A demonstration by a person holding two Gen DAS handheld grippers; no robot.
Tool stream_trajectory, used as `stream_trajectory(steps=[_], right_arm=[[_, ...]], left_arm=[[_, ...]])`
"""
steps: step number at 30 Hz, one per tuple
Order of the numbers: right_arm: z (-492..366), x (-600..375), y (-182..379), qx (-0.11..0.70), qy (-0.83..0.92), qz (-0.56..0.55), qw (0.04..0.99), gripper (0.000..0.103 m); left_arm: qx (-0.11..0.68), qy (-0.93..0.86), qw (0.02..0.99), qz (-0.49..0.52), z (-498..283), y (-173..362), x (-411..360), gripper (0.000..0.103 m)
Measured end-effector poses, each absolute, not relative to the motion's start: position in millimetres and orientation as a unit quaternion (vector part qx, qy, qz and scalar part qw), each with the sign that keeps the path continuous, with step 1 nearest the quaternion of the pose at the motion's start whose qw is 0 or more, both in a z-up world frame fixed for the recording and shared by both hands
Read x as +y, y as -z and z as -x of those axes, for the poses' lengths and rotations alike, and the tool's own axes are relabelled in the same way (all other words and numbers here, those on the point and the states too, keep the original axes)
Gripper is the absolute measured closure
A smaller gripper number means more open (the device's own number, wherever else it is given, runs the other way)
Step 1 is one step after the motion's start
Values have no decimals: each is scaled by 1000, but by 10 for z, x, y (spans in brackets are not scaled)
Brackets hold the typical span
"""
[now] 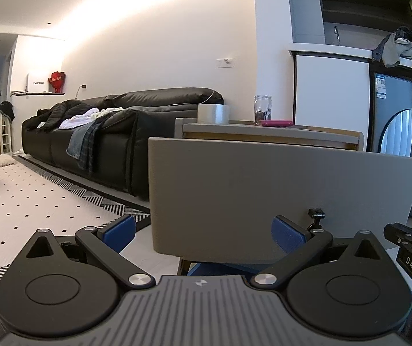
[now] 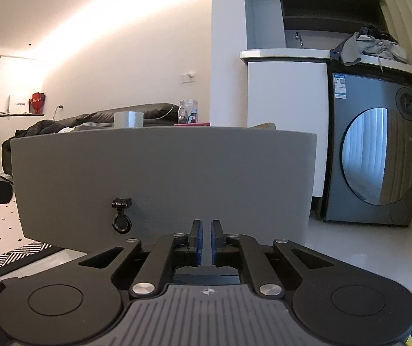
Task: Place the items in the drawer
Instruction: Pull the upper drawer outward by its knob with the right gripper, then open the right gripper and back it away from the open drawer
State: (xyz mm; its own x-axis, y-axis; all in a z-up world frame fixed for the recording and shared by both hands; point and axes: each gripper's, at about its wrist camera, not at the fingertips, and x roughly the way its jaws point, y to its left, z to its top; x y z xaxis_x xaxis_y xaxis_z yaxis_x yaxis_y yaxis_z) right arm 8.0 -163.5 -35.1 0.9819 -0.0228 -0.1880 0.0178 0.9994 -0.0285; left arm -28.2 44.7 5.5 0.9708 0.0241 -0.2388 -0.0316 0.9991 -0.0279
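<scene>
A living room with a patterned rug (image 1: 18, 201), a dark sofa (image 1: 105, 132) and a washing machine (image 2: 376, 155) surrounds a low grey cabinet whose drawer (image 1: 278, 193) is pulled out toward the cameras. Nearest, the left claw (image 1: 204, 232) stands wide open and holds nothing, its blue pads (image 1: 119, 227) straddling the drawer's left lower corner. The right claw (image 2: 205, 242) is nearly closed, a narrow gap between its pads, with nothing gripped; it sits low before the drawer front, just right of the black ring pull (image 2: 122, 222). Beyond the drawer front, on the bench (image 1: 263, 129) that forms the cabinet top, rest the items to be stowed: a roll of tape (image 1: 213, 114), a glass jar (image 1: 262, 109) and a flat pink object (image 1: 276, 123). The drawer's interior is hidden. Risks, as judged: both claws sit below the bench, so a reach upward may strike the drawer's top edge; the smooth jar could slip or tip under an off-centre grip.
</scene>
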Motion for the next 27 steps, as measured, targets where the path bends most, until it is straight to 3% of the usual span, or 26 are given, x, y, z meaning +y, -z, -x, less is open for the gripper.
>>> stream_trajectory(steps=[9, 27], right_arm=[[-85, -1669, 293, 75, -3, 16, 997, 76], [-50, -1864, 310, 79, 6, 3, 997, 67]], left_arm=[[114, -11, 993, 16, 200, -137, 336, 0], [74, 2, 997, 25, -99, -440, 352, 0]])
